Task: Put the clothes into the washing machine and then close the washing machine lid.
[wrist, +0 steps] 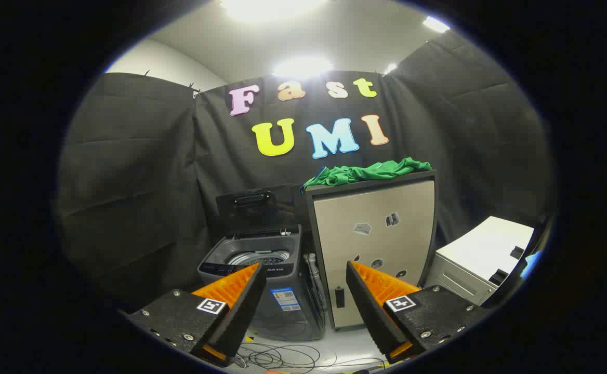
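Gripper (303, 272): fingers spread wide apart, nothing between them, touching nothing.
Floor (345, 337): pale surface directly below and ahead of the fingers; a loose tangle of thin cables (277, 356) lies on it, just in front of the machine's base.
Washing machine (277, 291): small grey top-loader, standing on the floor beyond the fingers, nearer the left finger. Labels on its front panel, not legible.
Lid (256, 210): raised, standing upright at the back of the machine, dark, with a handle near its top edge. Drum opening exposed; the metal tub rim is visible inside. Contents of drum cannot be determined.
Hoses (314, 270): pale, running down the machine's right side, in the gap next to the cabinet.
Cabinet (376, 244): tall, light-fronted, dark-framed, standing just beside the machine on its right; small stickers on the door.
Clothes (368, 172): green garment, crumpled, lying on the cabinet top, well above the drum opening.
White box (483, 257): low unit, right of the cabinet, partly cut off.
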The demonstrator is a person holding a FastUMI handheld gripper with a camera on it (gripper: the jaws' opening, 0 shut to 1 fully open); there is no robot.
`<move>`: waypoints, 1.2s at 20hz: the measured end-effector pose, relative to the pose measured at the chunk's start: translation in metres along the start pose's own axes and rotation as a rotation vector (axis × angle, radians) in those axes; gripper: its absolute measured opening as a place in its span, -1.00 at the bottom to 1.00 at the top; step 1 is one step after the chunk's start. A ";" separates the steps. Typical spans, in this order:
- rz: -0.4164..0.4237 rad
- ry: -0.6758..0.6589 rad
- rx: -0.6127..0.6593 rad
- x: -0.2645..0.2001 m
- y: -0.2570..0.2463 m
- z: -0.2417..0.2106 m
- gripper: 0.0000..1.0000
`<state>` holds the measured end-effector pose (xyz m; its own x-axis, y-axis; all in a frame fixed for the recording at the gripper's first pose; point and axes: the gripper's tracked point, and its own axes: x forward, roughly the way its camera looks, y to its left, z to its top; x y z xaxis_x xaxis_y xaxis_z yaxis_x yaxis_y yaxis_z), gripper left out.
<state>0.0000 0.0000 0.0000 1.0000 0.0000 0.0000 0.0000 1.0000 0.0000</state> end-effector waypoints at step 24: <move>0.006 0.004 -0.003 0.014 0.003 0.003 0.92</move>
<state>0.0135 0.0027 0.0035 1.0000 0.0059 -0.0037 -0.0059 1.0000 -0.0032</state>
